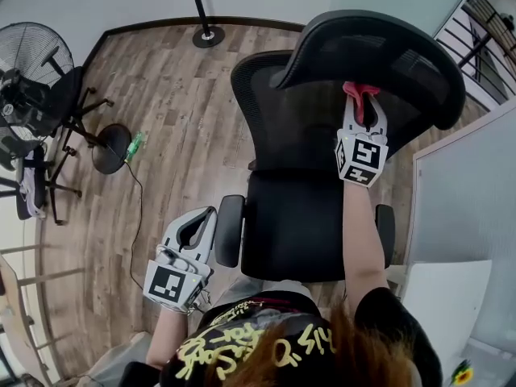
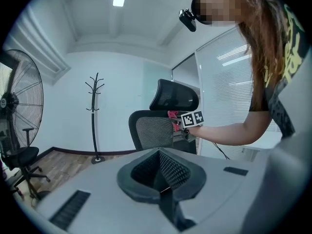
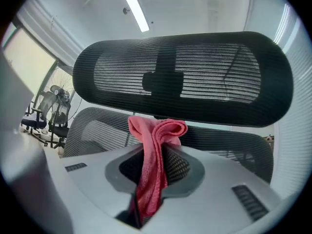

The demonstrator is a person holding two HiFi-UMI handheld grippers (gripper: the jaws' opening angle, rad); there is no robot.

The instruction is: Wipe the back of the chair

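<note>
right gripper view shows the pink cloth (image 3: 152, 174) best, right gripper (image 1: 361, 103) clamped on it, cloth lying lengthwise along the jaws, folded end poking at the black mesh chair back (image 1: 268, 91) under the headrest (image 1: 379, 55), head view adds left gripper (image 1: 200, 222) closed on nothing, down by the armrest (image 1: 229, 230)

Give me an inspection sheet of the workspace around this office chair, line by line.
Surface: wood floor.
Job's things: chair back, black mesh, below the headrest; pink cloth at its top edge, contact unclear.
Clutter: small green item on the floor.
Grippers: right gripper, jaws shut on the cloth; left gripper, jaws together, empty, low beside the armrest.
Cables: thin cable across the floor.
Surroundings: standing fan, coat stand, second chair.
</note>
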